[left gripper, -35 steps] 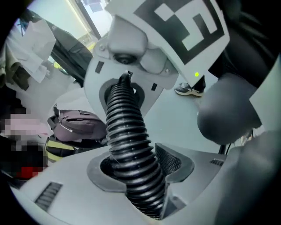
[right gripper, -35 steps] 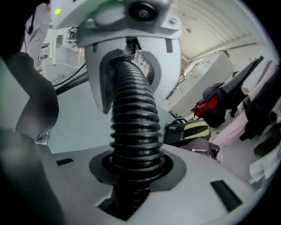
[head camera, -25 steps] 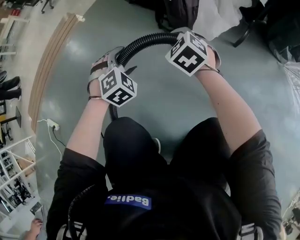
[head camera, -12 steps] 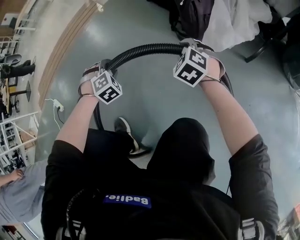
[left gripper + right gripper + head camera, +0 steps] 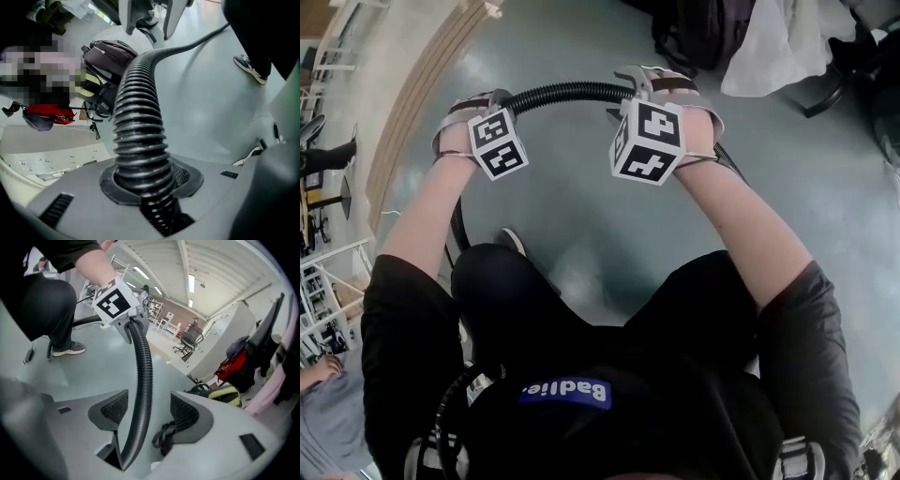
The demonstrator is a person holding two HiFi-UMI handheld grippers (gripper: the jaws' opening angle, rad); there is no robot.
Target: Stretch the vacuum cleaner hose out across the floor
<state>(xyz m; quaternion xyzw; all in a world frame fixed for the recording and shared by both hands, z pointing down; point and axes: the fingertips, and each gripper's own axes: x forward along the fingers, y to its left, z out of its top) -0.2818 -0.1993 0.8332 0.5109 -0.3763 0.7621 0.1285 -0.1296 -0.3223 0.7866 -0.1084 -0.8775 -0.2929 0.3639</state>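
Note:
The black ribbed vacuum hose [image 5: 567, 92] arcs above the grey floor from one gripper to the other, then trails off down both sides. My left gripper [image 5: 492, 101] has just been closing and its pads [image 5: 185, 176] now press on the hose [image 5: 138, 136]. My right gripper [image 5: 623, 92] has just been opening. In the right gripper view the hose [image 5: 143, 380] runs loose through the right gripper's [image 5: 143, 411] wide gap, close to the left pad [image 5: 112, 409], and leads on to the left gripper [image 5: 129, 326].
A dark backpack [image 5: 105, 54] and a red bag [image 5: 47, 115] lie on the floor ahead. A white sheet [image 5: 769, 47] and black bags [image 5: 703, 28] sit at the top right. A pale wooden strip [image 5: 412, 103] borders the floor at left. My shoe [image 5: 511, 242] is below the hose.
The left gripper has slid left along the hose and closed on it. The right gripper has shifted left and opened, letting go of the hose. My legs have stepped.

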